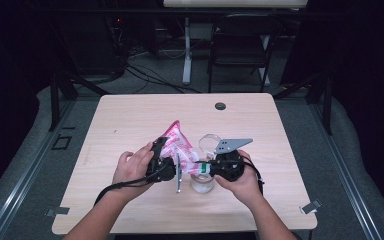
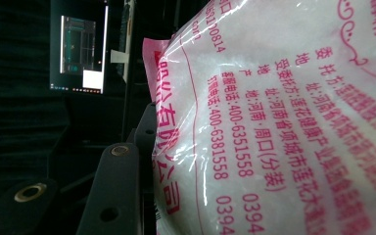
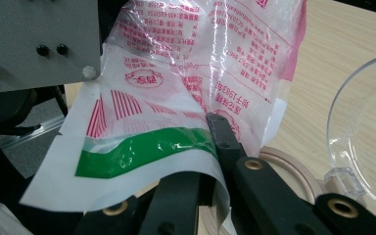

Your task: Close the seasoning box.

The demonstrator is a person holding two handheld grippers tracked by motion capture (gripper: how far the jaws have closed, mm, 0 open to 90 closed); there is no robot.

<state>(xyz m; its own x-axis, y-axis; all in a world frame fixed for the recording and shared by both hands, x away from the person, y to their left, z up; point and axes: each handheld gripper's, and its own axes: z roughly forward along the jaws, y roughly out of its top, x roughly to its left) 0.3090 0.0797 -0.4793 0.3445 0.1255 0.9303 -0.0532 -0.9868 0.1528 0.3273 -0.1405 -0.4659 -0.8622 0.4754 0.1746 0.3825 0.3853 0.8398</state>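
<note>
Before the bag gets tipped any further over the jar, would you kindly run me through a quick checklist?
1. Right gripper pinches the bag's lower edge: ok, jaws shut on the film.
2. Left gripper holds the bag of white granules: ok, a jaw lies against the bag's side.
3. Glass jar stands upright under the bag: ok.
4. Clear lid is off and lies on the table beside the jar: ok.
5. Bag's mouth is open and aimed into the jar: cannot tell.
6. Granules spilled on the table: ok, none seen.
</note>
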